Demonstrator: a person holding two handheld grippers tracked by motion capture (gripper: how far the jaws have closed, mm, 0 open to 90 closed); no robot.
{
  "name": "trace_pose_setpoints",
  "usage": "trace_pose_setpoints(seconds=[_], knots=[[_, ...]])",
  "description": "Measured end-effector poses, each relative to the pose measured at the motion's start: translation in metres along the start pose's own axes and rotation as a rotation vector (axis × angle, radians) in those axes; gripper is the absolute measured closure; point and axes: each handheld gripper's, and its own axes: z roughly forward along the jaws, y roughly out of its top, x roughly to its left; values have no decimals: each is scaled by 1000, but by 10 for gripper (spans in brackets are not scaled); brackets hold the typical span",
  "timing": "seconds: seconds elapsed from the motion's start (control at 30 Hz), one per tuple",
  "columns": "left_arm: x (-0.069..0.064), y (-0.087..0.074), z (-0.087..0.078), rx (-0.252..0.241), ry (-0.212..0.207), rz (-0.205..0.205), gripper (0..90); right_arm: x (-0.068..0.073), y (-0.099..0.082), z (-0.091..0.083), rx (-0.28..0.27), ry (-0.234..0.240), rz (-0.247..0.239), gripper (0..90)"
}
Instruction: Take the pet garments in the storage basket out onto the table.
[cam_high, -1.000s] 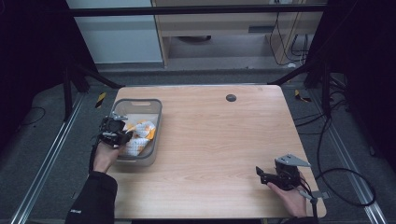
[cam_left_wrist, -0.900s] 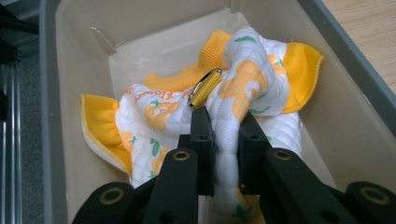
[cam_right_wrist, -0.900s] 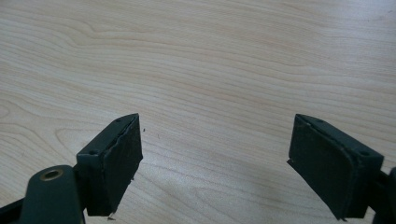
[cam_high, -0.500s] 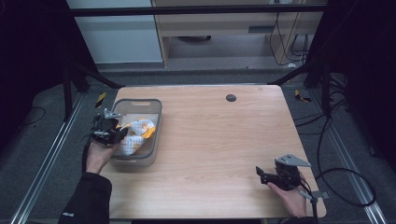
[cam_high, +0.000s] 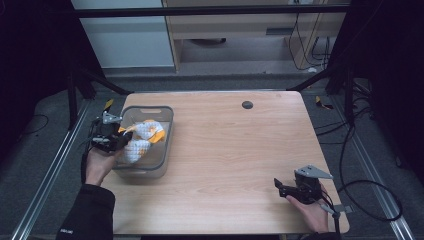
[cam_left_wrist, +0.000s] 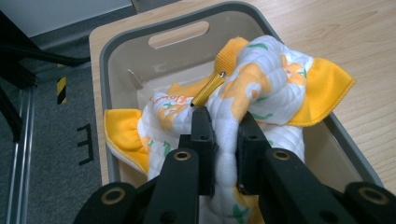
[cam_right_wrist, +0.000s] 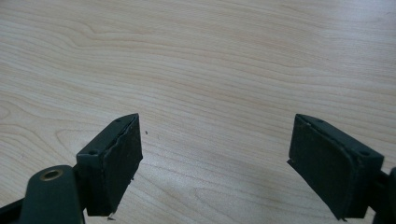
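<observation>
the left tool (cam_left_wrist: 223, 140) is clenched on a fold of the cloth (cam_left_wrist: 261, 88), a white quilted piece with orange edging, its jaws nearly together with the fabric pinched between them. the cloth hangs from the jaws over the grey bin (cam_high: 159, 150), part of it draped inside. well apart from the bin, at the bench's (cam_high: 235, 150) near right corner, the right tool (cam_right_wrist: 215, 163) is released, jaws wide over bare wood.

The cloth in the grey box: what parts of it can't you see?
- Cloth, left gripper view: the pinched fold hides between the left gripper pads; its lower end is cut off by the bottom edge.
- Cloth, high view: its print is too small and blurred.
- Box floor: covered by cloth.
</observation>
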Motion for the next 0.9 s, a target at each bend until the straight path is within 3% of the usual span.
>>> trace_pose_setpoints(seconds=[0.53, 0.9], knots=[[-1, 9, -16, -33, -15, 24, 803, -1, 0, 0, -6, -7, -8, 171], [-8, 19, -36, -61, -39, 66, 803, -1, 0, 0, -7, -8, -7, 170]])
